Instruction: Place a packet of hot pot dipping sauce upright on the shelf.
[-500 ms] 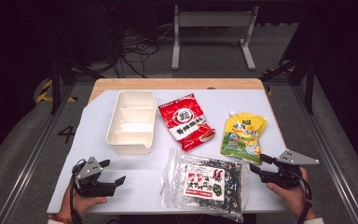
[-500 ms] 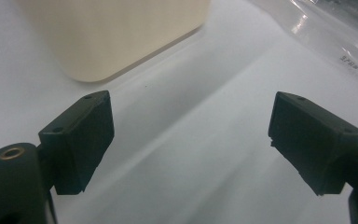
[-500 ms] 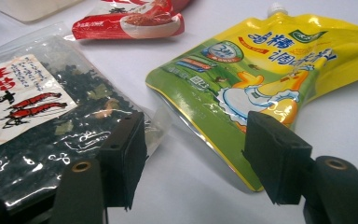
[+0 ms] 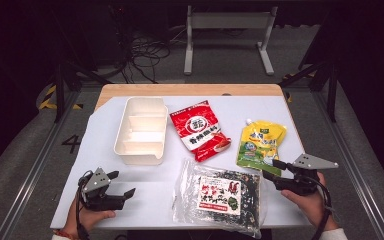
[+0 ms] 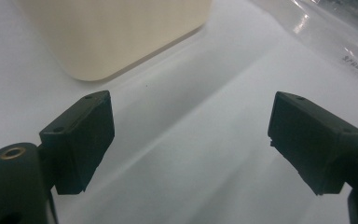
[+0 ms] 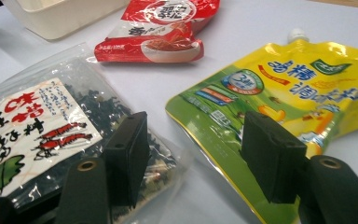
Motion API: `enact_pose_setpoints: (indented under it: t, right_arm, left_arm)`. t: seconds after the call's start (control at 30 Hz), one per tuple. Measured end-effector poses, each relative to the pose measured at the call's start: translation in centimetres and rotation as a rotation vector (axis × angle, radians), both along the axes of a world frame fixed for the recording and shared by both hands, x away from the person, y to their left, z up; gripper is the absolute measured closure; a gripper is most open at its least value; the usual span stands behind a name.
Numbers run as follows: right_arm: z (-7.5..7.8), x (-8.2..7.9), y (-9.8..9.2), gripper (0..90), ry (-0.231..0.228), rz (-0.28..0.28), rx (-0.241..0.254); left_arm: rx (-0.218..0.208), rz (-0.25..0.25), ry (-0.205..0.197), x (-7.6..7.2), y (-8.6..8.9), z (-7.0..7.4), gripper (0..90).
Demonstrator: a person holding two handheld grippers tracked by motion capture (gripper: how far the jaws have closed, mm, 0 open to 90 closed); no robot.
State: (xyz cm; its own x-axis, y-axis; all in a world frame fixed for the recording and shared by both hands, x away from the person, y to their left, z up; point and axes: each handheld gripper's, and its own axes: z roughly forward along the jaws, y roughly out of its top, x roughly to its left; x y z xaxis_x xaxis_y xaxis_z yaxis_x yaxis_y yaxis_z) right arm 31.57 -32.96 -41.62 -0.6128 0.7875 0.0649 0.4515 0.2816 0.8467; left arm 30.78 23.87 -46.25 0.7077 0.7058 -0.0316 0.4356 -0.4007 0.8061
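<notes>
At worktop's [image 4: 145, 200] near right, yellow-green spout pouch [image 4: 261, 143] lies flat, just ahead of right tongs [image 4: 272, 170], jaws apart, empty. Judged soft, squashy, slippery film; best pinched at stiff sealed bottom edge. Clear seaweed bag [image 4: 221, 195] just beside. Left tongs [image 4: 122, 183] wide apart, empty. Pouch print too small to read.

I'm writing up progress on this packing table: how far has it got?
Nothing looks packed: the white bin holds no packet. The red packet, yellow pouch and clear seaweed bag lie flat on the table. The right tongs, open, sit at the pouch's near corner; the left tongs are open over bare table. All three packets remain.
</notes>
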Motion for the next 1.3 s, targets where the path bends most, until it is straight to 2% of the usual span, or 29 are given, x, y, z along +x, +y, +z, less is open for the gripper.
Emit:
enact_pose_setpoints:
  t: [0.07, 0.13, 0.23, 0.33, 0.47, 0.63, 0.77, 0.9, 1.03, 1.3]
  right_arm:
    - [0.2, 0.4, 0.6, 42.5, 0.012, 0.012, -0.011]
    - [0.3, 0.9, 1.1, 42.9, 0.022, 0.019, -0.012]
    - [0.7, 1.8, 1.8, 43.4, 0.032, 0.031, -0.003]
    - [1.4, 3.0, 2.8, 43.4, 0.038, 0.048, -0.009]
    - [2.2, 4.9, 4.5, 43.3, 0.042, 0.079, -0.011]
    - [2.6, 7.2, 6.8, 43.9, 0.057, 0.119, -0.057]
    - [2.2, 9.5, 8.6, 46.3, 0.098, 0.127, -0.09]
    - [1.4, 11.6, 10.2, 46.4, 0.134, 0.133, -0.106]
    - [1.0, 13.2, 11.4, 44.8, 0.149, 0.135, -0.145]
    - [-0.3, 16.0, 13.2, 39.5, 0.211, 0.114, -0.167]
  left_arm:
    - [0.002, -0.008, 0.008, 0.0, -0.2, 0.0, 14.7]
    - [0.025, -0.009, 0.006, -0.1, -0.4, -0.1, 14.7]
    - [0.017, -0.01, 0.007, -0.1, -0.4, -0.2, 14.8]
    - [0.014, -0.012, 0.008, -0.1, -0.3, -0.1, 14.8]
    - [0.031, -0.017, 0.013, -0.1, -0.5, -0.3, 14.8]
    - [0.036, -0.027, 0.016, -0.1, -0.6, -0.4, 14.6]
    - [0.051, -0.03, 0.027, -0.2, -0.7, -0.5, 14.1]
    - [0.049, -0.042, 0.041, -0.4, -0.6, -0.6, 13.7]
    - [0.047, -0.036, 0.035, -0.6, -0.4, -0.6, 13.5]
    - [0.055, -0.028, 0.036, -1.2, -0.1, -0.7, 13.5]
